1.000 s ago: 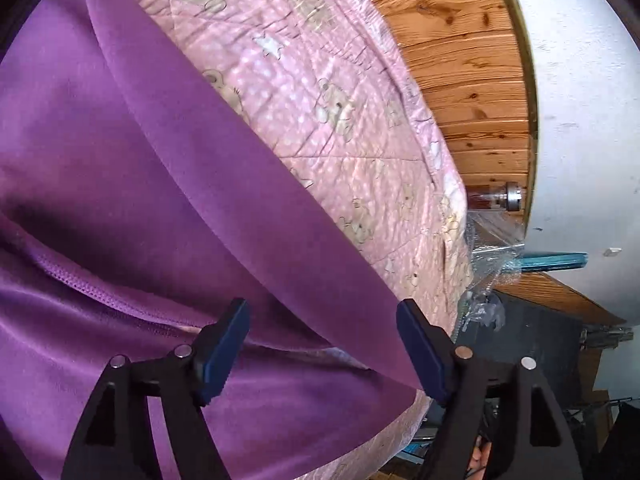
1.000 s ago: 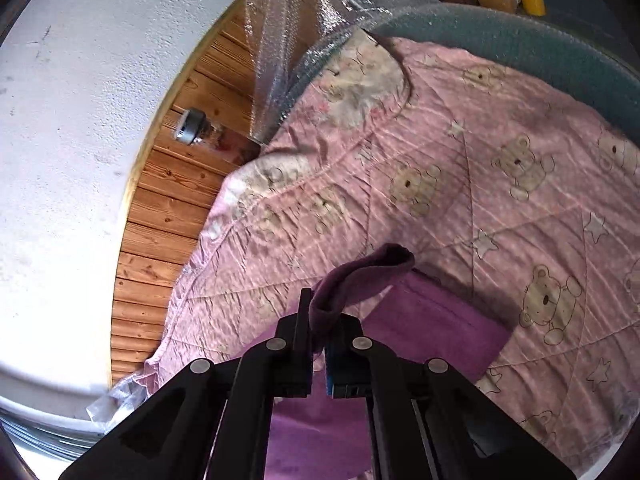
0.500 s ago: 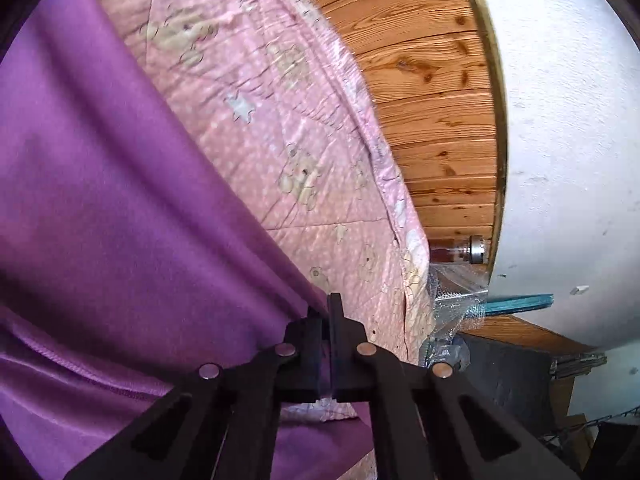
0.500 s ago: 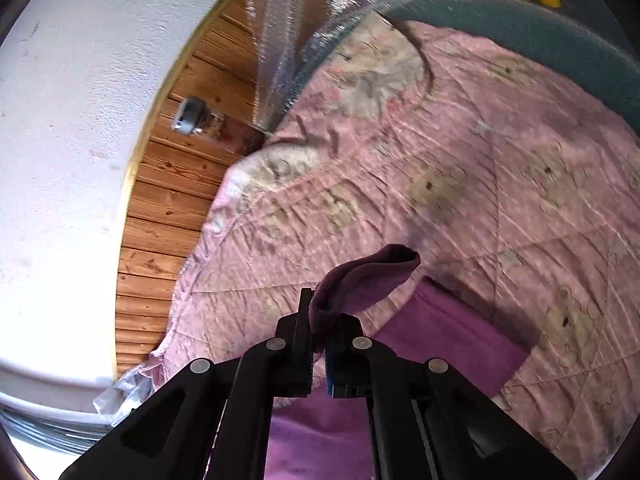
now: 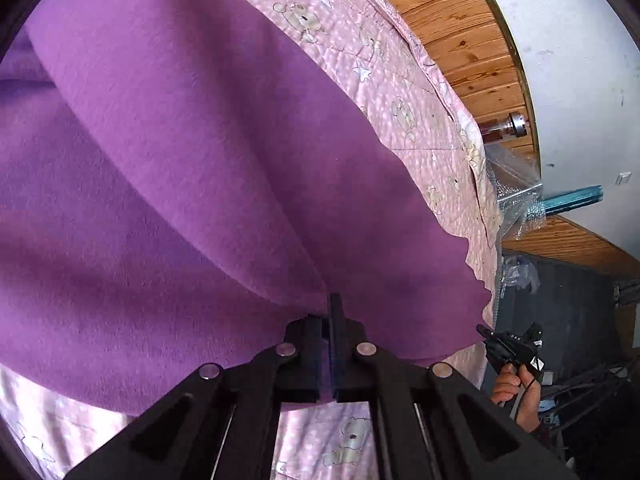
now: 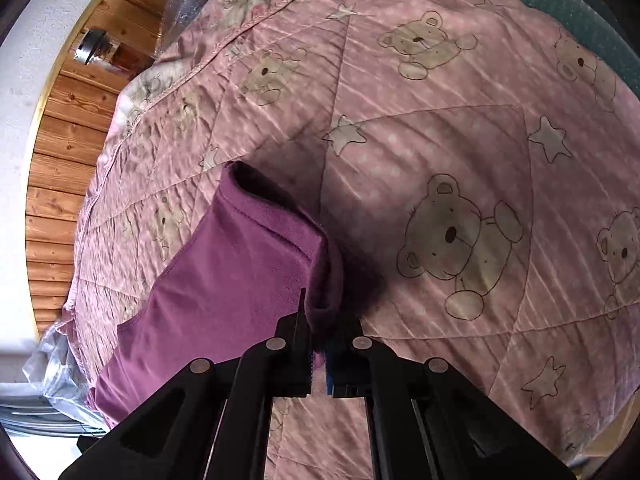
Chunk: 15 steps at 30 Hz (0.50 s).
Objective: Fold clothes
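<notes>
Left wrist view is basically wall-to-wall purple garment. It hangs from the left tool, whose jaws are pressed together on a fold of the cloth, and it drapes in one big sheet over the pink teddy-bear quilt on the bed. Further right in that view, past the cloth's wavy hem near the bed's edge, a hand grips a black handle. I'd guess that's the other tool's handle, but it's small and half cut off.

Right wrist view: the right tool is also clamped shut, pinching a bunched, rolled-over bit of the garment, with a stitched hem and what looks like a cuff or sleeve opening sticking out ahead of it. The rest of the cloth trails off to the left toward the bed's side edge.

Handling-wise, this looks like fleece or soft jersey: light, floppy, zero stiffness, and a bit grippy, so I don't think it'll slip out. It'll sag wherever it isn't held, so hems and corners are the spots to grab, not the middle.

Can't tell what kind of garment it is. The left view hides its whole shape, and I can't make out how many layers each tool has.
</notes>
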Each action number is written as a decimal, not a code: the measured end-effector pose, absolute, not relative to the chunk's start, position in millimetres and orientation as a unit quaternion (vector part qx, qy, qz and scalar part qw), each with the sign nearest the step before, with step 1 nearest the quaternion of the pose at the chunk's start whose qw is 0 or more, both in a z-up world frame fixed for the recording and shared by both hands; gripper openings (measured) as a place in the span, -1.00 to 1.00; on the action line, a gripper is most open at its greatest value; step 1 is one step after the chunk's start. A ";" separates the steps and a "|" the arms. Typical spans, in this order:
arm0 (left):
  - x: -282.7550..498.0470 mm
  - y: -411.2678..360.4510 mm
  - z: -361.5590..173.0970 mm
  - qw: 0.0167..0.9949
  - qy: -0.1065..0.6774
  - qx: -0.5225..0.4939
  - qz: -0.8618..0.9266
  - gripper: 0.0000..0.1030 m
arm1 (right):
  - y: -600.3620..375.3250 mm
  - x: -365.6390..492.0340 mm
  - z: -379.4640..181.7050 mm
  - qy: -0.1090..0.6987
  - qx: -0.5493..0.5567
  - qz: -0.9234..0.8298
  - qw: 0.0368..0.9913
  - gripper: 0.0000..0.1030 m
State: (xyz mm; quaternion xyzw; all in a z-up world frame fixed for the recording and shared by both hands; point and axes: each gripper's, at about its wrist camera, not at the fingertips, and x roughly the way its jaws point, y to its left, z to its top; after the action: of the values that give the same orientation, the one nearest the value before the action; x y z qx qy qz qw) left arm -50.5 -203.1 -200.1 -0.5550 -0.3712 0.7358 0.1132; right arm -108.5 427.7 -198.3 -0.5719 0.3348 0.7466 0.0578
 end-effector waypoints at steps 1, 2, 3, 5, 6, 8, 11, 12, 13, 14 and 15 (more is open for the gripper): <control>-49.5 -203.4 -193.6 0.116 -0.370 -0.543 0.745 -0.97 | 424.9 -111.2 -190.6 0.326 -0.567 0.755 0.053 -0.95; -48.5 -203.7 -187.1 0.120 -0.369 -0.531 0.753 -0.97 | 422.4 -114.3 -181.6 0.318 -0.560 0.763 0.047 -0.95; -46.9 -204.4 -179.1 0.124 -0.367 -0.519 0.762 -0.97 | 420.7 -118.4 -169.1 0.314 -0.550 0.773 0.038 -0.95; -43.8 -206.3 -161.5 0.134 -0.363 -0.496 0.778 -0.97 | 417.3 -130.2 -144.3 0.308 -0.528 0.791 0.020 -0.95; -45.0 -207.7 -153.3 0.140 -0.367 -0.483 0.782 -0.97 | 415.3 -138.0 -130.6 0.304 -0.515 0.801 0.009 -0.95; -55.1 -210.7 -138.8 0.148 -0.372 -0.459 0.793 -0.97 | 411.9 -152.6 -105.4 0.298 -0.492 0.818 -0.010 -0.95; -68.2 -215.5 -113.4 0.158 -0.366 -0.425 0.813 -0.97 | 405.3 -156.7 -77.7 0.288 -0.468 0.835 -0.027 -0.95; -66.6 -216.4 -109.2 0.161 -0.362 -0.420 0.816 -0.97 | 404.2 -154.1 -74.0 0.283 -0.466 0.838 -0.028 -0.95; -63.0 -217.3 -107.7 0.162 -0.360 -0.418 0.818 -0.97 | 405.3 -149.4 -79.6 0.280 -0.472 0.836 -0.024 -0.95; -56.5 -217.0 -112.8 0.162 -0.361 -0.424 0.814 -0.97 | 407.2 -144.3 -92.1 0.273 -0.485 0.830 -0.015 -0.95; -49.3 -214.4 -124.7 0.158 -0.364 -0.437 0.807 -0.97 | 409.4 -141.4 -108.8 0.269 -0.502 0.822 -0.004 -0.95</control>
State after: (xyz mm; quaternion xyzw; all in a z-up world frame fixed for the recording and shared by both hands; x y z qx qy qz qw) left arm -49.3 -214.4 -124.7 -0.4374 -0.3642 0.8068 0.1583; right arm -141.4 409.4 -108.8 -0.5020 0.2692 0.8219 -0.0043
